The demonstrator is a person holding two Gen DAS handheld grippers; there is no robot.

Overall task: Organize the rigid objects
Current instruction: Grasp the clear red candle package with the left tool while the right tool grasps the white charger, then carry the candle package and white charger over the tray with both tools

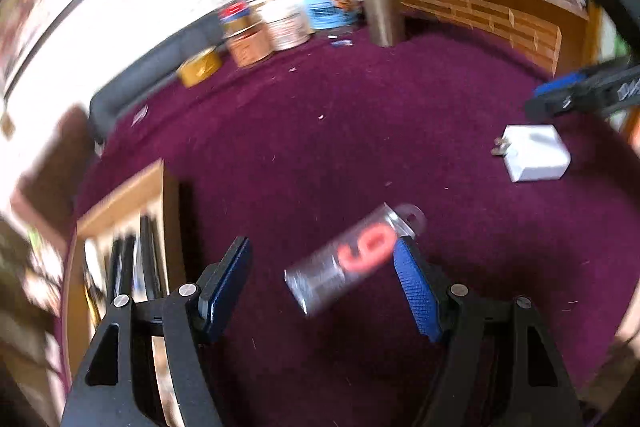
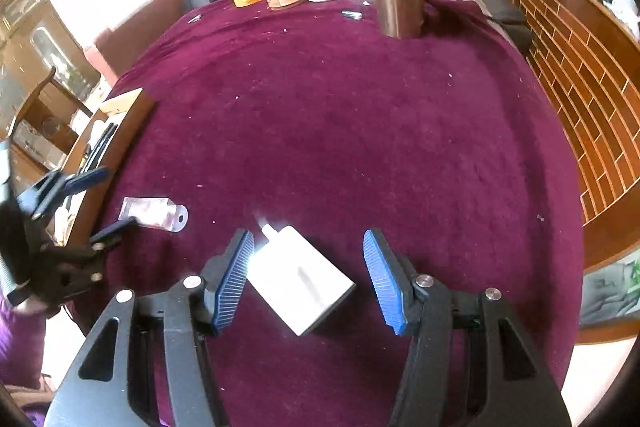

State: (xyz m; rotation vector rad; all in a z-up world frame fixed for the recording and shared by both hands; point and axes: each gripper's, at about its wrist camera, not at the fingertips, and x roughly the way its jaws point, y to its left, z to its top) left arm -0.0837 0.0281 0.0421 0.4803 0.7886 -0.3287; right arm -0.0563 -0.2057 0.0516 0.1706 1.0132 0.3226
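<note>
two tools hung spread: the left tool [image 1: 322,281] bracketed a clear packet [image 1: 352,257] near the table's [image 2: 360,115] left edge, the right tool [image 2: 308,279] straddled a white charger [image 2: 300,283], likely lining up grasps.

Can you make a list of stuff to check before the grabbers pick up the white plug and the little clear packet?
1. White charger sits between the right gripper pads: ok.
2. Right pads pressing on it: not ok, there is a gap on the right side; the left pad looks close or touching.
3. Clear packet lies between the left gripper pads: ok, though one pad is right at its end.
4. Left gripper open wide enough: ok.
5. The two grippers are apart: ok.
6. Room in the wooden tray for both things: cannot tell, the picture is blurred.
</note>
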